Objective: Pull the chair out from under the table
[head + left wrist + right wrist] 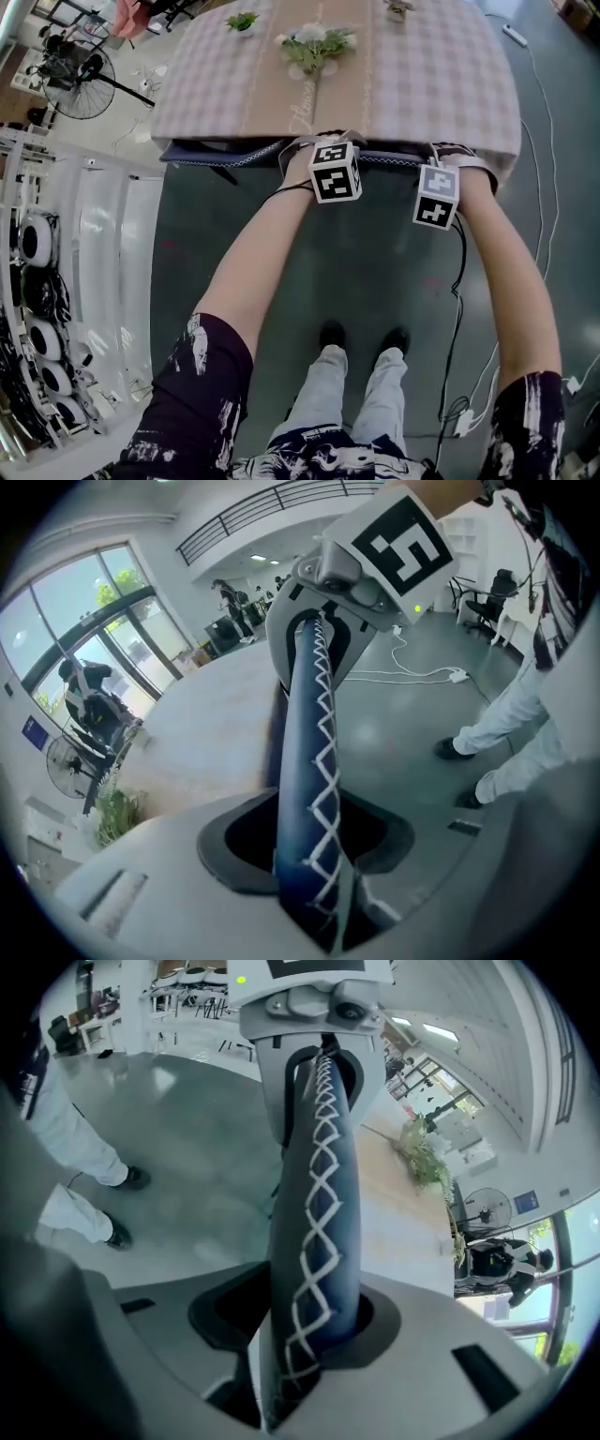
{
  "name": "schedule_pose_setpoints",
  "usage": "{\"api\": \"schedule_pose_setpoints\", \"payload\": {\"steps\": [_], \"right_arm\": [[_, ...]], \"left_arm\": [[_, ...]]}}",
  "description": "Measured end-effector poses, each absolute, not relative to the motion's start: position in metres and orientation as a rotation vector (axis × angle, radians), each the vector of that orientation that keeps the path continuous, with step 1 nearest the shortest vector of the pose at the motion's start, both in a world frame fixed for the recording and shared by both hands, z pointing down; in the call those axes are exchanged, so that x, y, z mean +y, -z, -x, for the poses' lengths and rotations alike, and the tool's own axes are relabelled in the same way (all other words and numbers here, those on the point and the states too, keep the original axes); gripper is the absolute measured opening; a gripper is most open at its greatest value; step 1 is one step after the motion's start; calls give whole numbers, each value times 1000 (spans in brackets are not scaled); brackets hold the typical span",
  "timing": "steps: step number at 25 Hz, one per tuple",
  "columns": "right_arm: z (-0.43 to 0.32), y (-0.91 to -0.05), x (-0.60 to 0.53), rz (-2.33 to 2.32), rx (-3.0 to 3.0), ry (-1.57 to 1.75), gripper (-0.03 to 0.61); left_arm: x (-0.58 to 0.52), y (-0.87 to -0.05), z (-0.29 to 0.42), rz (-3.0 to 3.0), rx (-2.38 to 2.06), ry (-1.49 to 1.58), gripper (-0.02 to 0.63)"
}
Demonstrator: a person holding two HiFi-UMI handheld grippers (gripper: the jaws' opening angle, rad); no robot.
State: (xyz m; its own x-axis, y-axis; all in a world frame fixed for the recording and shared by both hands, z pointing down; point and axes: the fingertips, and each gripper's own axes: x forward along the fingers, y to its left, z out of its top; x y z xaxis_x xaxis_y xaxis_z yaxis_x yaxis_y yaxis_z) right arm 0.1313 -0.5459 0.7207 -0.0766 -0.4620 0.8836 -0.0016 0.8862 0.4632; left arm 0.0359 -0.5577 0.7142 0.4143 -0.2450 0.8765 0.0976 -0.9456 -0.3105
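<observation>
The left gripper (309, 878) and right gripper (300, 1340) are each pinching their jaws on the blue, white-stitched top edge of the chair (220, 159), which is sitting tucked under the checked worktop (422, 94)

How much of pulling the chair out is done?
Done: left gripper and right gripper are both clamped on the blue stitched chair back. In hand: that grip. Left: the whole pull, since the chair back sits right at the table edge.

sleeves (199, 394) dark, white-printed | trousers (323, 384) pale | shoes (330, 335) black | marker cubes (336, 172) black-white
</observation>
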Motion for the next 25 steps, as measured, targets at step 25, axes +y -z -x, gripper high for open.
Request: {"api": "schedule_pose_setpoints", "payload": {"steps": [25], "right_arm": [[-126,-723,-504,-301,-1617,239,40]], "left_arm": [[-519,-716,-30,2260,67,1606,63]]}}
